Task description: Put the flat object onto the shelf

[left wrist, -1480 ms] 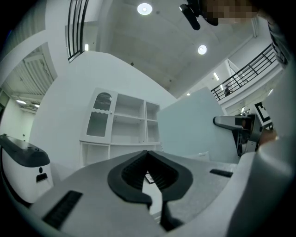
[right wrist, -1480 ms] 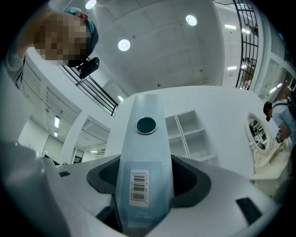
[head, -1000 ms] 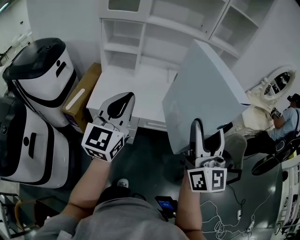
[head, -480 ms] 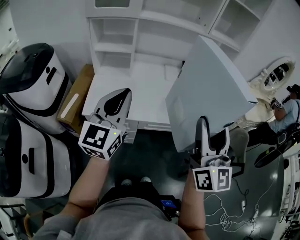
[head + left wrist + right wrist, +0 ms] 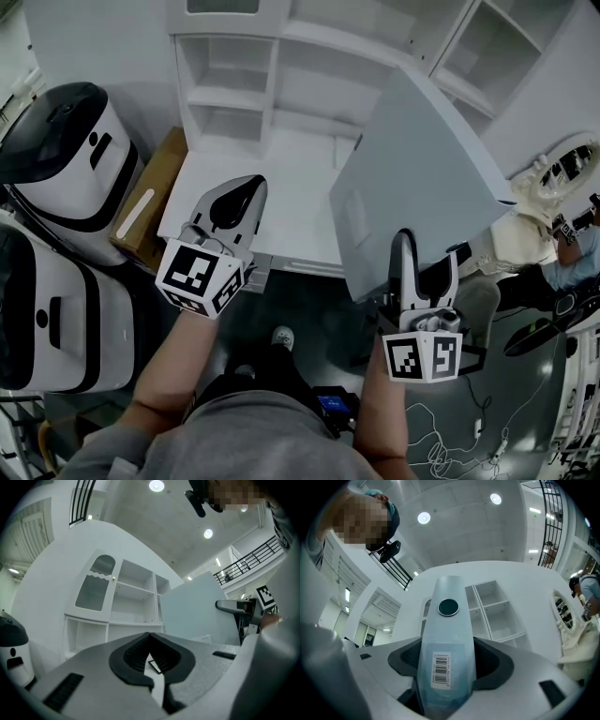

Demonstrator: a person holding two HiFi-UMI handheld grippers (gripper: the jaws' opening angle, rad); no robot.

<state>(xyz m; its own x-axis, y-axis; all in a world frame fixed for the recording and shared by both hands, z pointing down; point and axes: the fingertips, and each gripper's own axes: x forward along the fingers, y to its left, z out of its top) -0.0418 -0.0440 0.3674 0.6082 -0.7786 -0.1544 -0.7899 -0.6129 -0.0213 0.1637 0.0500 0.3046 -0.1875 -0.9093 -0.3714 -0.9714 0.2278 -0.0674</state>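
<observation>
Pinching the folder (image 5: 412, 178) upright in my right claw (image 5: 428, 249), hardly shifted since a moment ago; left claw (image 5: 246, 190) pressed together (empty). Shelf (image 5: 281, 103) compartments gape ahead.

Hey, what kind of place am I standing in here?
Probably a lab or demo hall, not a home: a white open shelf unit stands beside bulky white-and-black machines, loose white cables trail over the dark floor, and a black-railed upper gallery shows overhead.
</observation>
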